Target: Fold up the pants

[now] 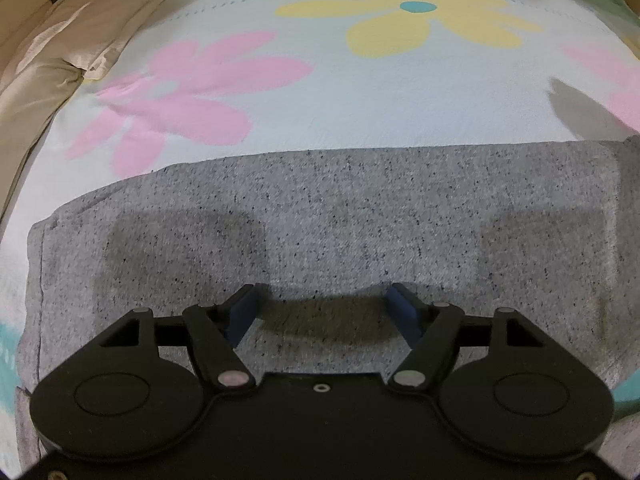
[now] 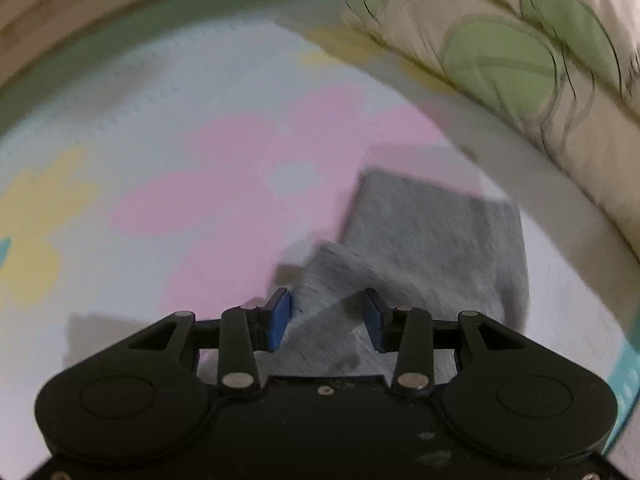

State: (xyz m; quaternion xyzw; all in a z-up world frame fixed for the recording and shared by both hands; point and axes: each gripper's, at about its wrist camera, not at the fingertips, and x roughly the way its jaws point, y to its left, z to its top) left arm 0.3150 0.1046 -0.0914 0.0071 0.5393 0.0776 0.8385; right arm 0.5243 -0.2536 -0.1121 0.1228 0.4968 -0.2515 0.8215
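Grey speckled pants point(image 1: 320, 216) lie flat in a wide band across a flowered bed sheet point(image 1: 320, 92) in the left wrist view. My left gripper point(image 1: 324, 312) is open just above the cloth, holding nothing. In the blurred right wrist view, one end of the grey pants point(image 2: 436, 232) lies on the sheet point(image 2: 160, 160), with a raised fold of cloth between the blue pads. My right gripper point(image 2: 326, 316) is open around that fold, not closed on it.
A beige blanket point(image 1: 60, 40) is bunched along the left of the bed. A leaf-patterned pillow or quilt point(image 2: 520, 56) lies at the right. A wooden bed frame point(image 2: 60, 40) borders the far edge.
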